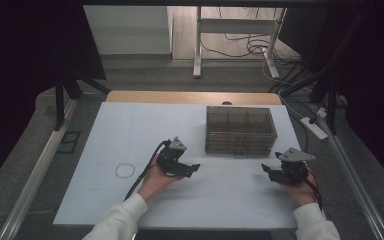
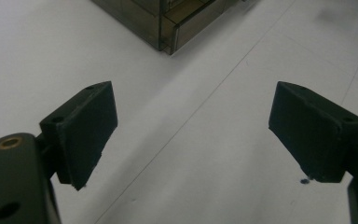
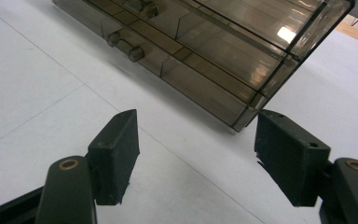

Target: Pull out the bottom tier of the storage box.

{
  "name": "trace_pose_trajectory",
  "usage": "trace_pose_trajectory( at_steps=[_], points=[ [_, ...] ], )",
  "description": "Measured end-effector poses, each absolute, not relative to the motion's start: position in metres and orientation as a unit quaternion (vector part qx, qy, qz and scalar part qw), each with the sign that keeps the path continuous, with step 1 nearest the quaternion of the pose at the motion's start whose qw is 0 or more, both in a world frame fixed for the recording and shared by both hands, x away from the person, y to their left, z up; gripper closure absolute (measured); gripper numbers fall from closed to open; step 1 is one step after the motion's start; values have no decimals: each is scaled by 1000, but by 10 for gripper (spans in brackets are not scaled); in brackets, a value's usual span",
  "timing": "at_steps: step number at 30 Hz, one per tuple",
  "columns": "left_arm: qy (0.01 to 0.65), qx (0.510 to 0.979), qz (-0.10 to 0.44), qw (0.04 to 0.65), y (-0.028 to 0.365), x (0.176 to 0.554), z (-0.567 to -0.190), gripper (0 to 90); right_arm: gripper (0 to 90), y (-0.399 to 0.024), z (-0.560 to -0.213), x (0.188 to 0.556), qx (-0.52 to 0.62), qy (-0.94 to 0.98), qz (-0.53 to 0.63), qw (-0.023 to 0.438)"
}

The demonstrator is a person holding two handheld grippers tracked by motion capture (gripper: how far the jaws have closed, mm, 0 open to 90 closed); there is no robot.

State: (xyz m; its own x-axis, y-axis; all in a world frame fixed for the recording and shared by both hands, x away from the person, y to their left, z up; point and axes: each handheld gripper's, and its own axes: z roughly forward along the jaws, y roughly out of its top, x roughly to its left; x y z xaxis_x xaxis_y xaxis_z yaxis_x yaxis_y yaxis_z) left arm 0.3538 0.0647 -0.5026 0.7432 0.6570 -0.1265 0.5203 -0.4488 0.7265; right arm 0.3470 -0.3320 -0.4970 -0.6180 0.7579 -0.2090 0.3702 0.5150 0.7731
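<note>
Smoky plastic drawer box (image 1: 240, 130) on table (image 1: 130, 130); left gripper (image 1: 192, 168) and right gripper (image 1: 266, 169) near its front, both spread, empty.

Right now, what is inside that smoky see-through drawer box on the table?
Through the tinted drawer box top, dividers split it into compartments that look empty. The right gripper view shows drawer knobs on its front. The drawer interiors are too dark to tell.

You worked in what looked like a lab or recording room. A white table (image 1: 130, 125) stood alone on grey carpet (image 1: 145, 75), with black curtains (image 1: 25, 60) at both sides. Loose cables (image 1: 250, 47) lay behind, near a desk frame (image 1: 198, 45), and a power strip (image 1: 314, 127) lay beside it.
</note>
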Motion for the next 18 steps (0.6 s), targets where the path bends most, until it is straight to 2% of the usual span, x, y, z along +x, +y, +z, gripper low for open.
trace_pose_trajectory(
  at_steps=[18],
  points=[
    [341,852,80,390,46,365,-507,153,308,-332,-502,356,343,831,343,273]
  ],
)
